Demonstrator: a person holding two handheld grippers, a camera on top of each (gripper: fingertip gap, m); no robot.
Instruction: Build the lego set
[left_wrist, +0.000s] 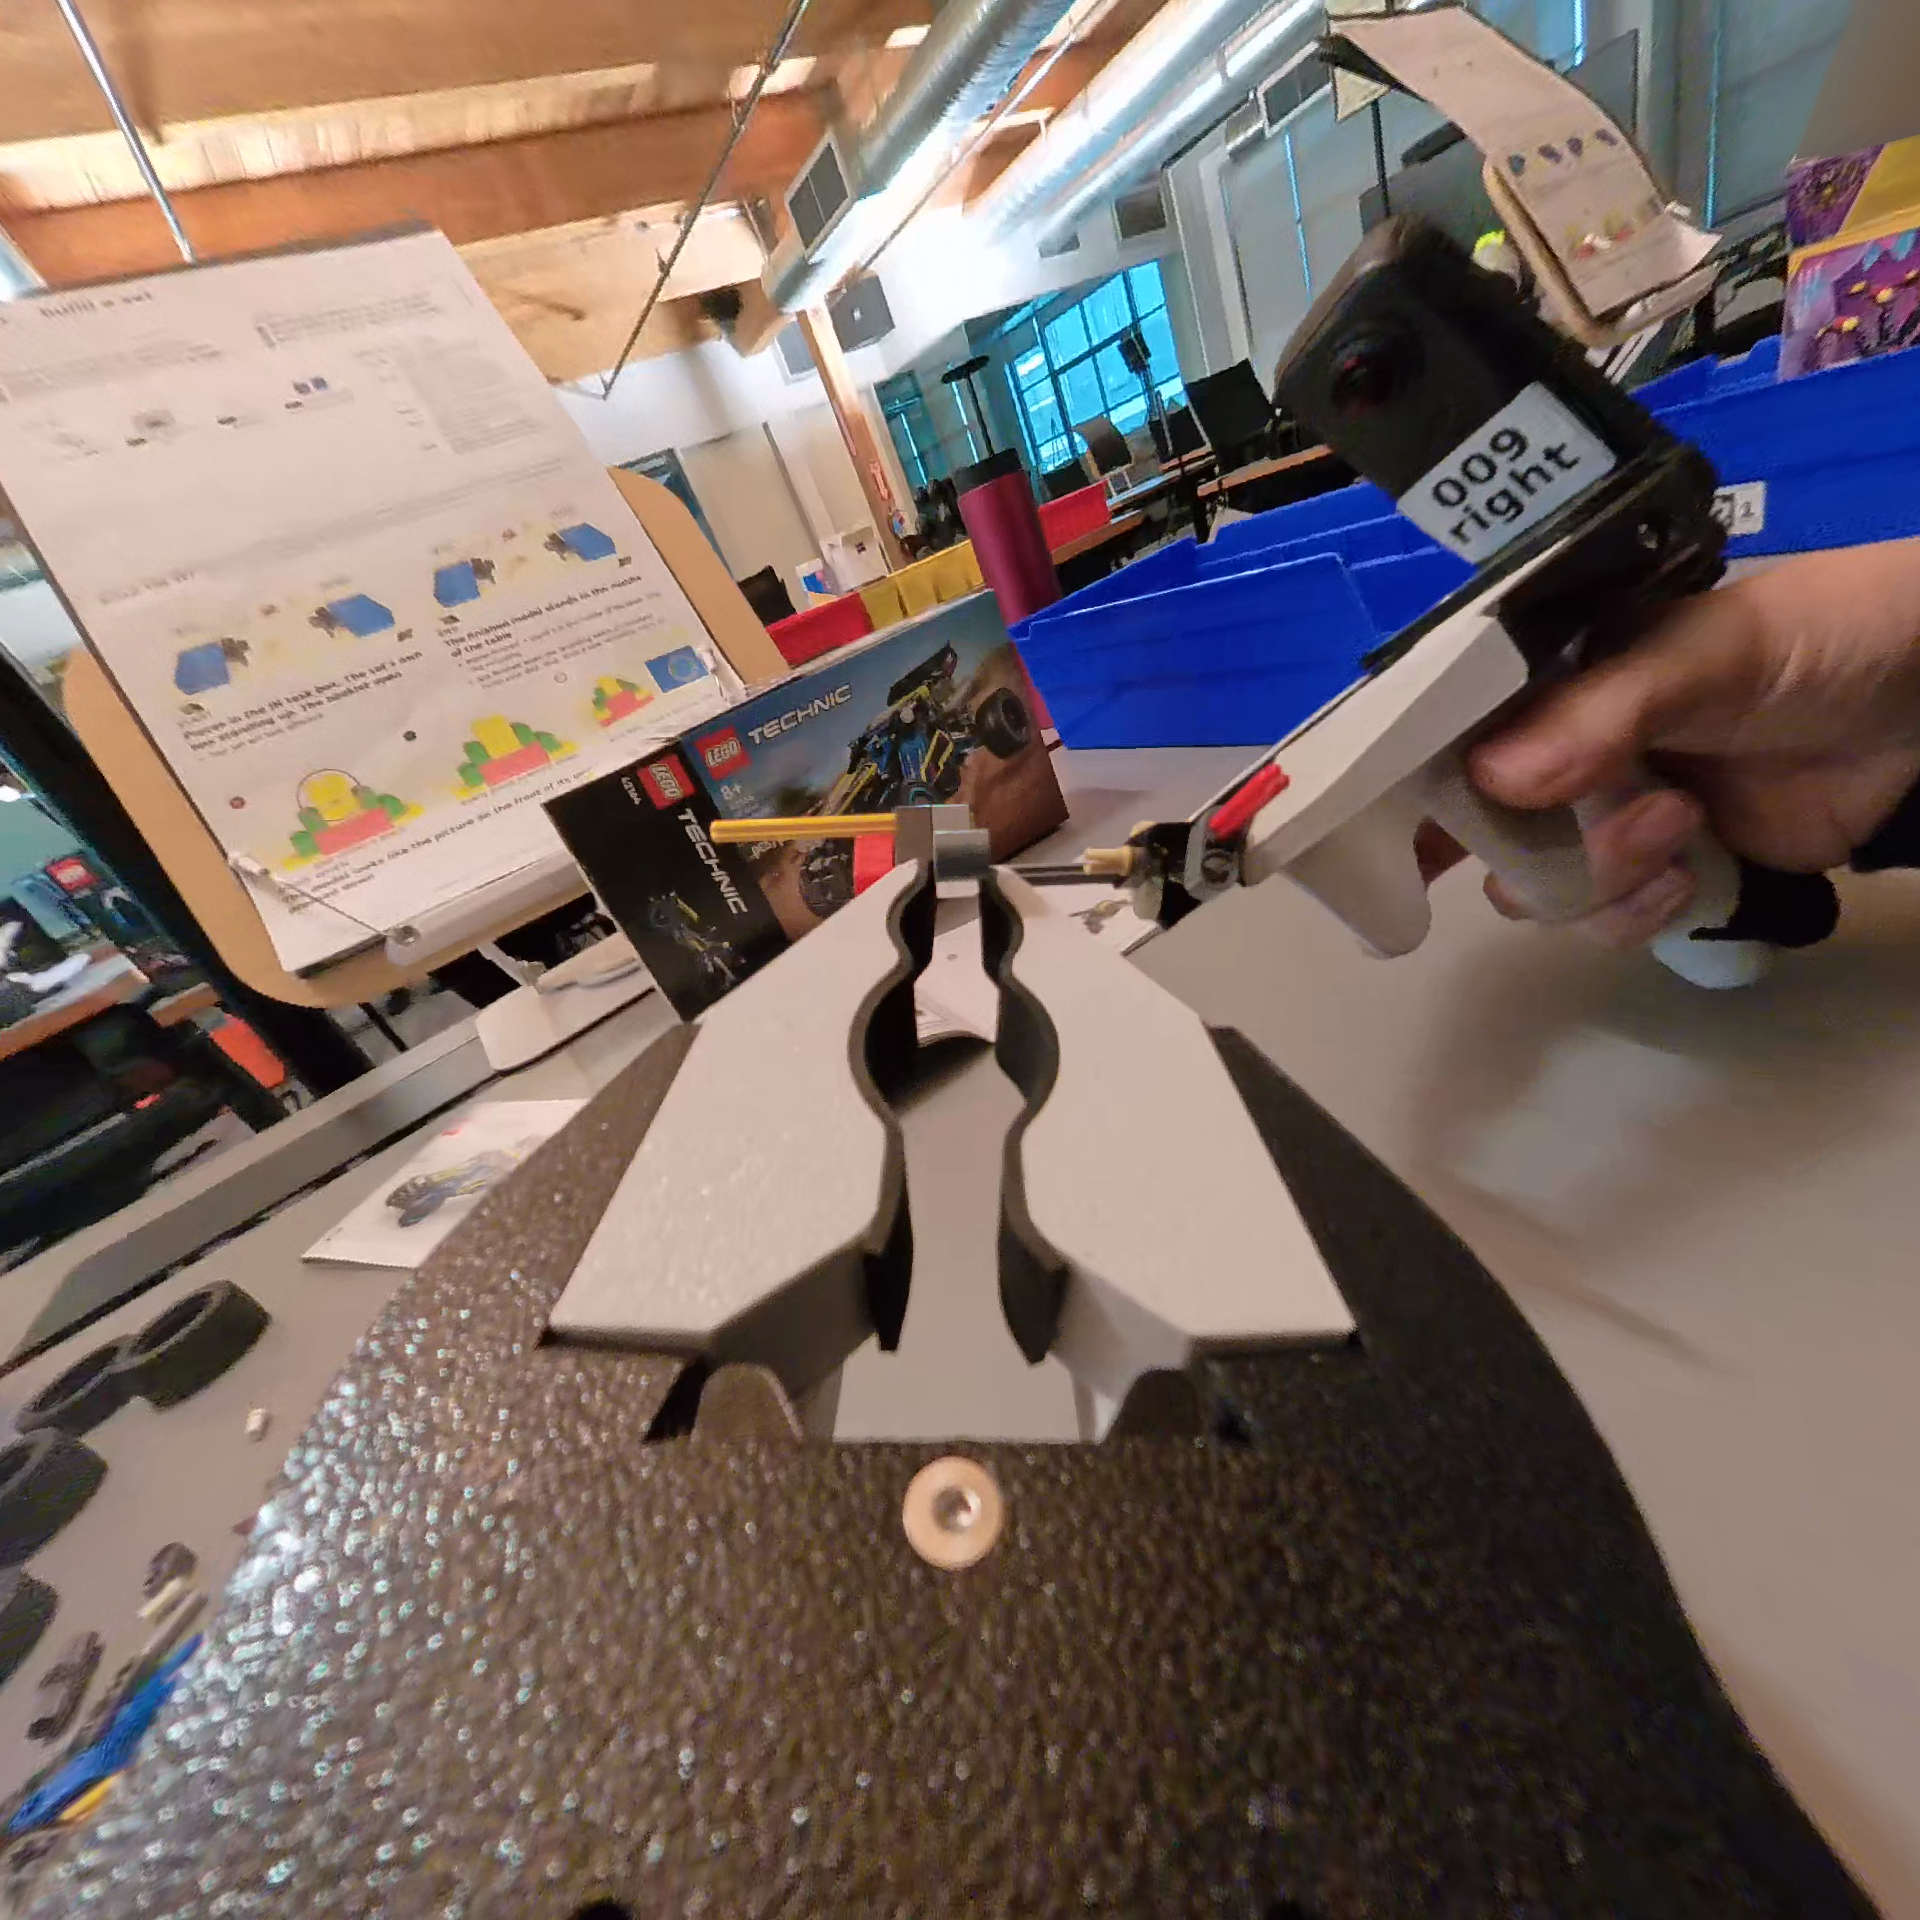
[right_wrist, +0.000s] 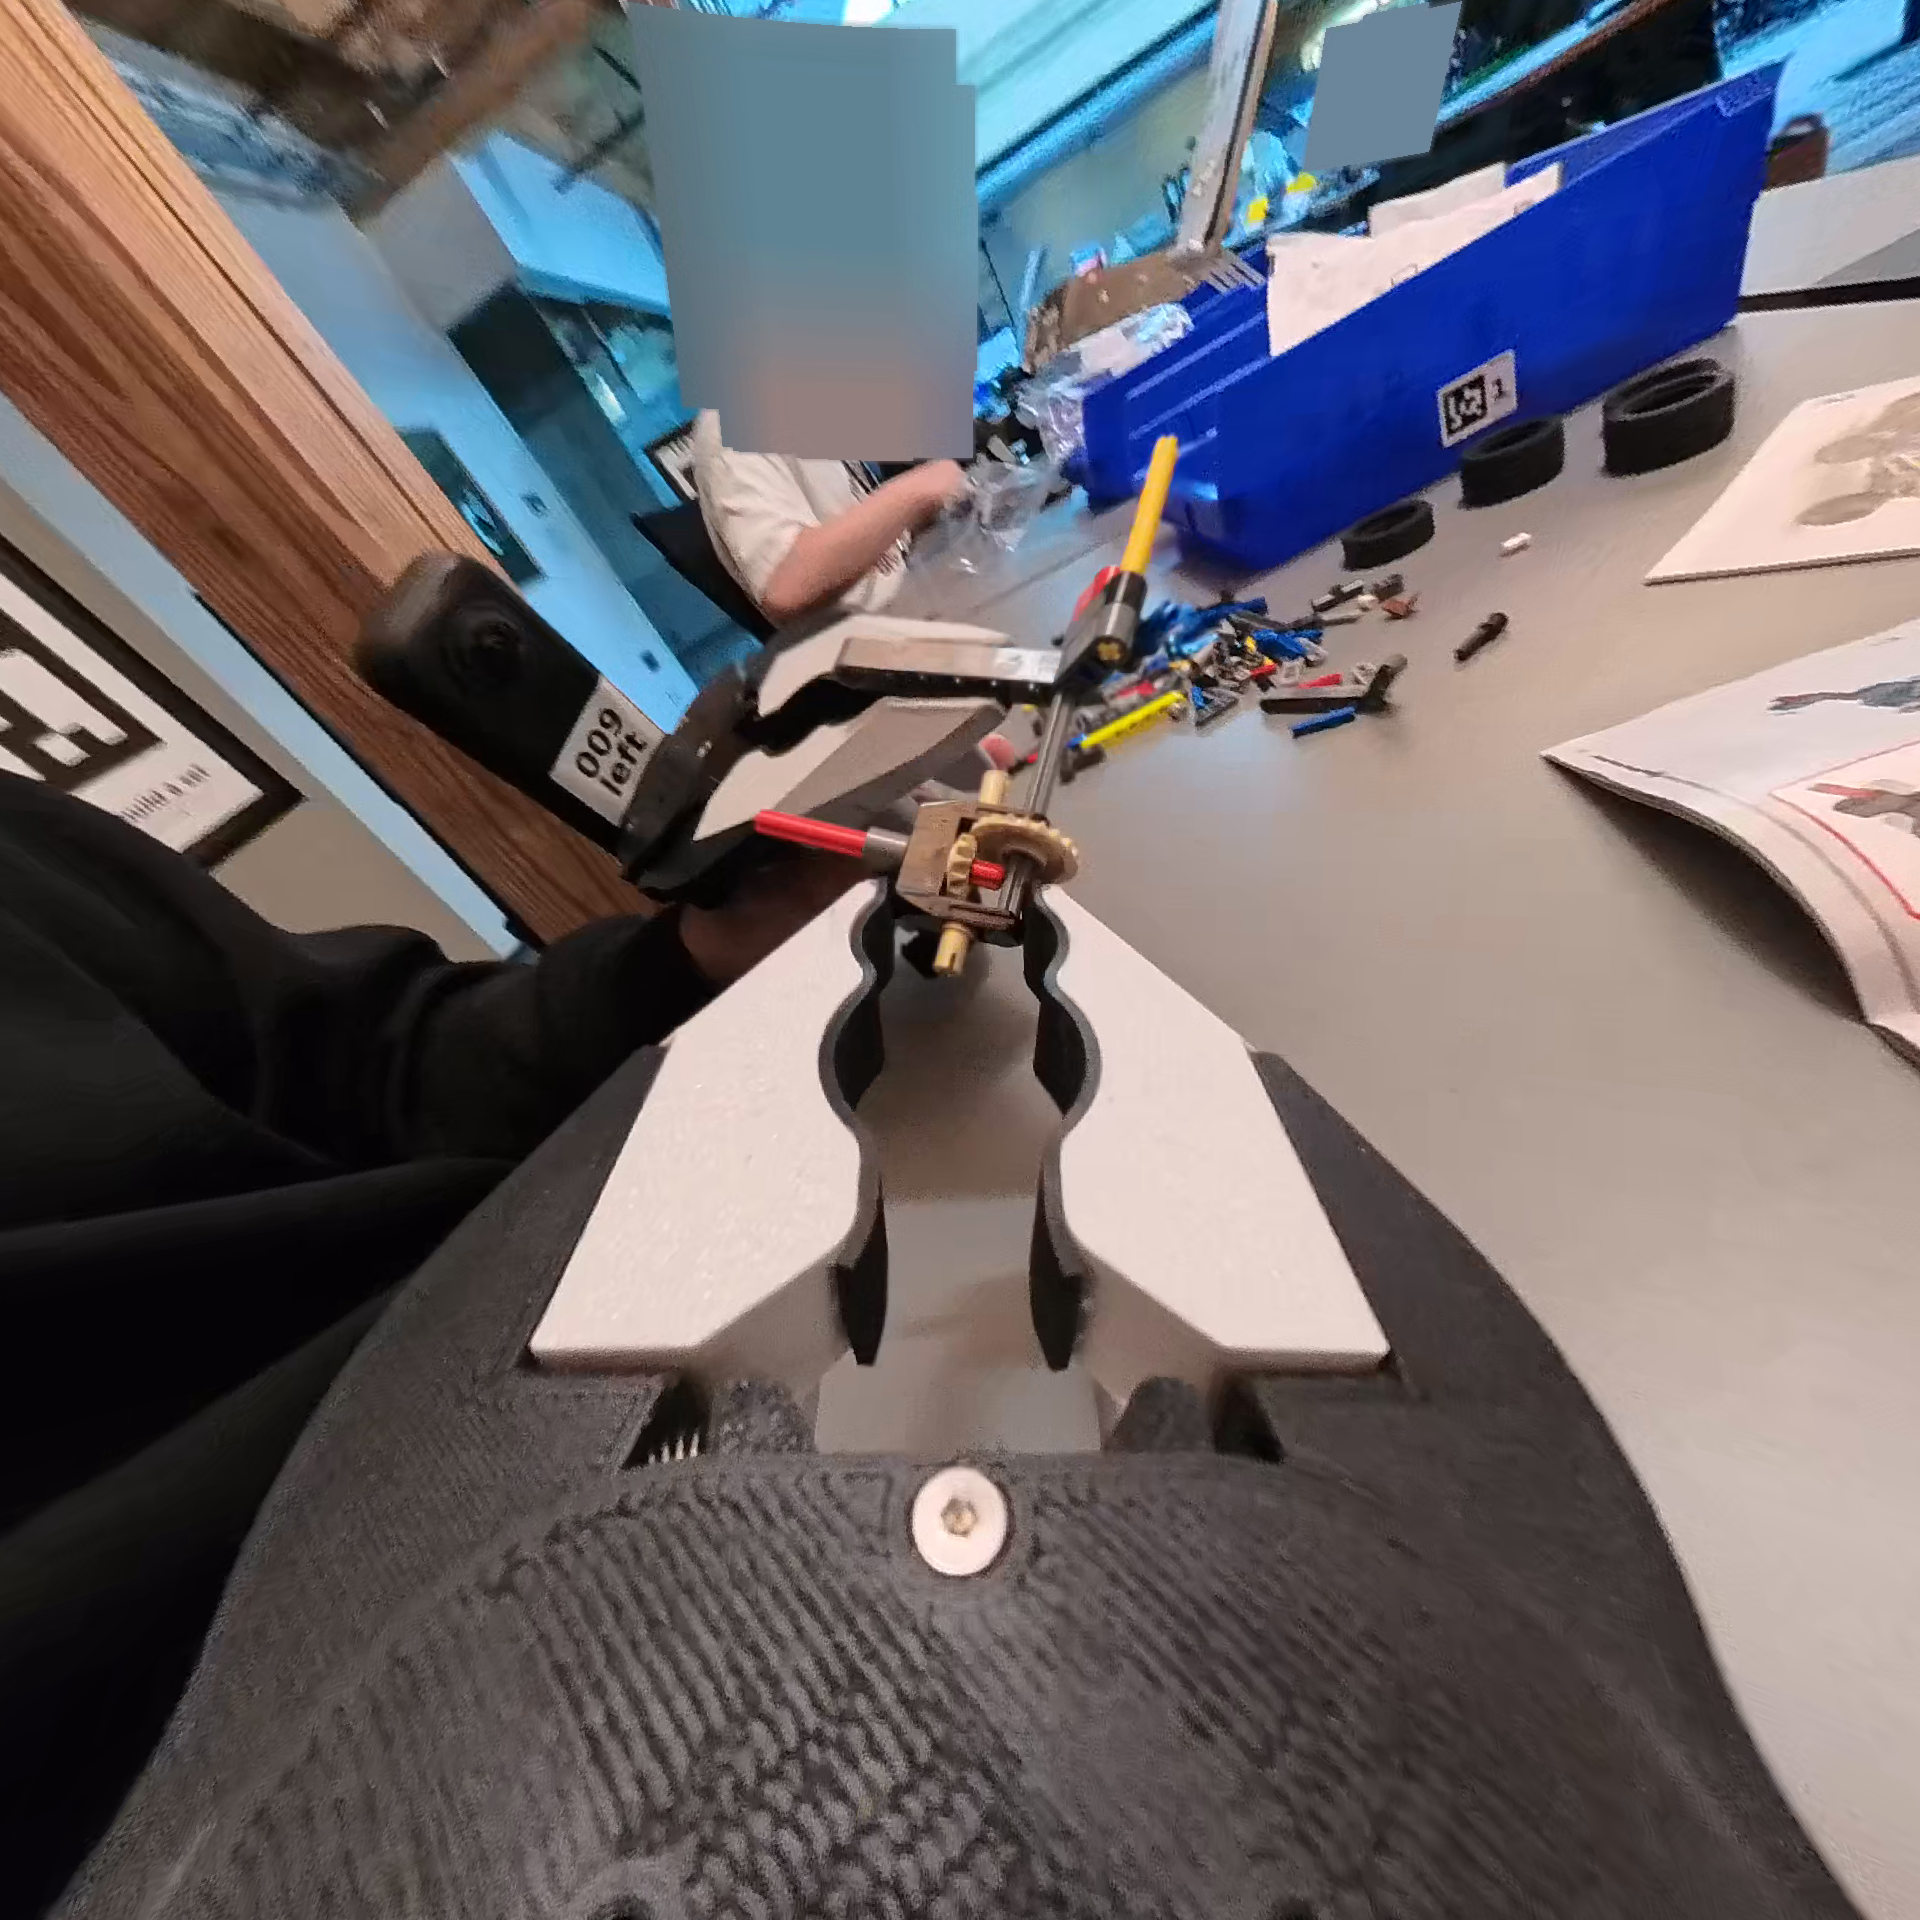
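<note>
Above the grey table (right_wrist: 1351, 1039), both grippers meet on one small lego assembly. In the left wrist view, the left gripper (left_wrist: 951, 878) has its jaws clamped on a grey connector block (left_wrist: 956, 847) at its fingertips, with a yellow axle (left_wrist: 805, 828) sticking out toward nine o'clock. The right gripper (left_wrist: 1132, 868) comes in from three o'clock, held by a hand (left_wrist: 1704, 748); a thin dark axle (left_wrist: 1039, 871) runs from its tip to the block.

The right wrist view shows what the left one hides: the right gripper (right_wrist: 961, 914) has its jaws closed on a gear assembly (right_wrist: 971, 862) with tan gears, a red axle (right_wrist: 805, 831) pointing to nine o'clock, and the dark axle (right_wrist: 1049, 748) rising toward twelve o'clock to the left gripper (right_wrist: 1049, 665), beyond which the yellow axle (right_wrist: 1148, 509) continues. Only here do the loose lego parts (right_wrist: 1247, 665) show, scattered at one o'clock, with black tyres (right_wrist: 1512, 462) and a blue bin (right_wrist: 1351, 405) behind them, and open instruction pages (right_wrist: 1787, 790) at three o'clock.

Only the left view shows the lego box (left_wrist: 821, 790) at eleven o'clock, an instruction board (left_wrist: 332, 582) at ten o'clock, and blue bins (left_wrist: 1247, 644) at two o'clock.
</note>
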